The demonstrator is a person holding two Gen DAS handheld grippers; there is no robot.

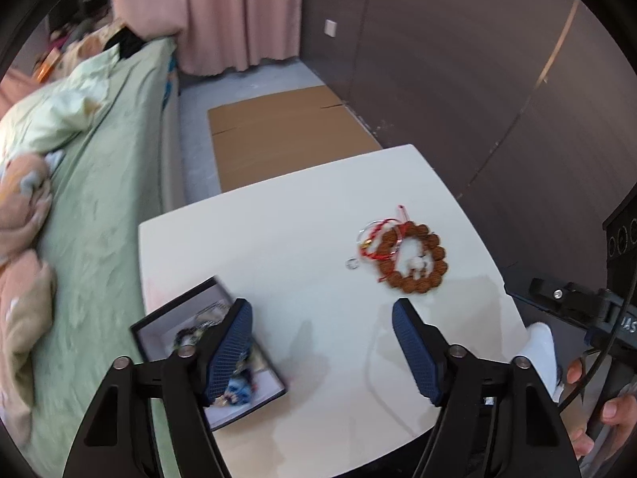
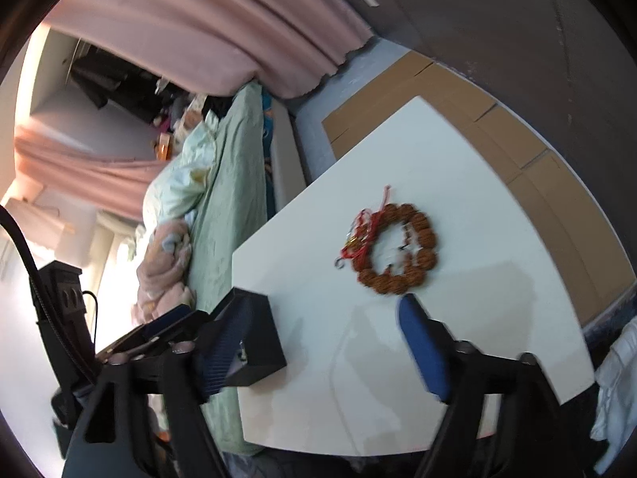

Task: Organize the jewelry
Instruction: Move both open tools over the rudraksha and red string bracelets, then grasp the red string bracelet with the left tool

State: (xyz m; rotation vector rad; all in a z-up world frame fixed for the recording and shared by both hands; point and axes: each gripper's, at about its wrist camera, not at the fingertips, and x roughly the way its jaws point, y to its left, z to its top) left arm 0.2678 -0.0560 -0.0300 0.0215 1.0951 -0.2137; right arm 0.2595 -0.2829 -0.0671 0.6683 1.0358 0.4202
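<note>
Both tongs open over white table, nothing between the pads.

Left gripper angled steeply down, empty and spread; black jewelry box under its left finger, beaded bracelet with red cord ahead and to the right. Right gripper tilted shallower, spread wide and empty, bracelet just beyond its right finger. Box interior with tangled blue pieces seen only from left wrist; from right wrist, only its matte black side. Beads round, brown, knobbly.
</note>
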